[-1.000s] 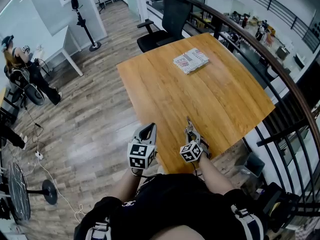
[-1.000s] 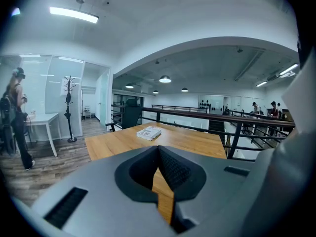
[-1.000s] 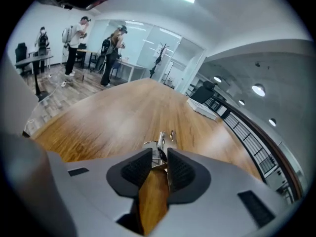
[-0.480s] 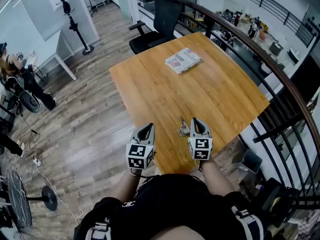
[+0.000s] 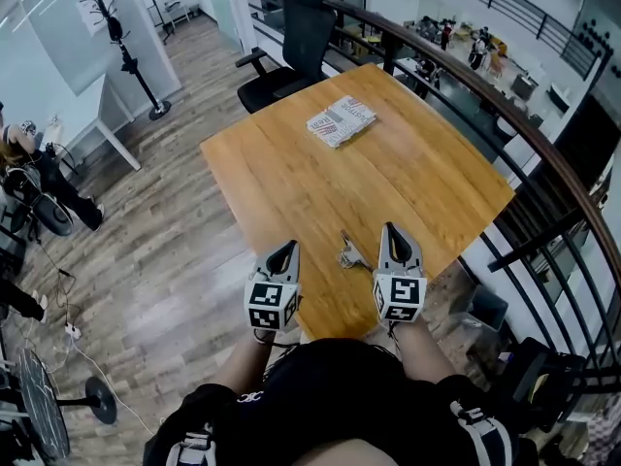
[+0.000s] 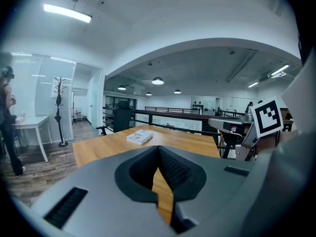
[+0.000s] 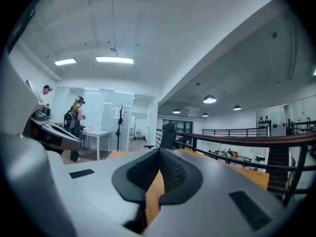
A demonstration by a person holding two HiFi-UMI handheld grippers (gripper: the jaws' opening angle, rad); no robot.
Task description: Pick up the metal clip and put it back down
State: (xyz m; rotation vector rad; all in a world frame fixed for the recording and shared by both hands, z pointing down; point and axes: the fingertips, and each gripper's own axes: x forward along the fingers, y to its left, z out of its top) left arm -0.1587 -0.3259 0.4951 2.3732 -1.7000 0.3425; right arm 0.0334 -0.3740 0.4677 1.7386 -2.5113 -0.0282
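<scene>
The metal clip (image 5: 349,253) lies on the wooden table (image 5: 408,173) near its front edge, between my two grippers and touched by neither. My right gripper (image 5: 390,229) sits just to the clip's right, jaws shut with nothing in them; in the right gripper view (image 7: 159,154) the pads meet over bare table. My left gripper (image 5: 284,249) hovers at the table's front left edge, also shut and empty, as the left gripper view (image 6: 158,152) shows. The clip is not visible in either gripper view.
A stack of printed papers (image 5: 341,120) lies at the far side of the table, with a black office chair (image 5: 291,47) behind it. A railing (image 5: 543,163) runs along the right. A coat stand (image 5: 121,47) and white desk stand far left.
My right gripper was over the clip with jaws apart; it has since shifted right, away from the clip, and shut. The clip stays on the table. The left gripper barely moved.
</scene>
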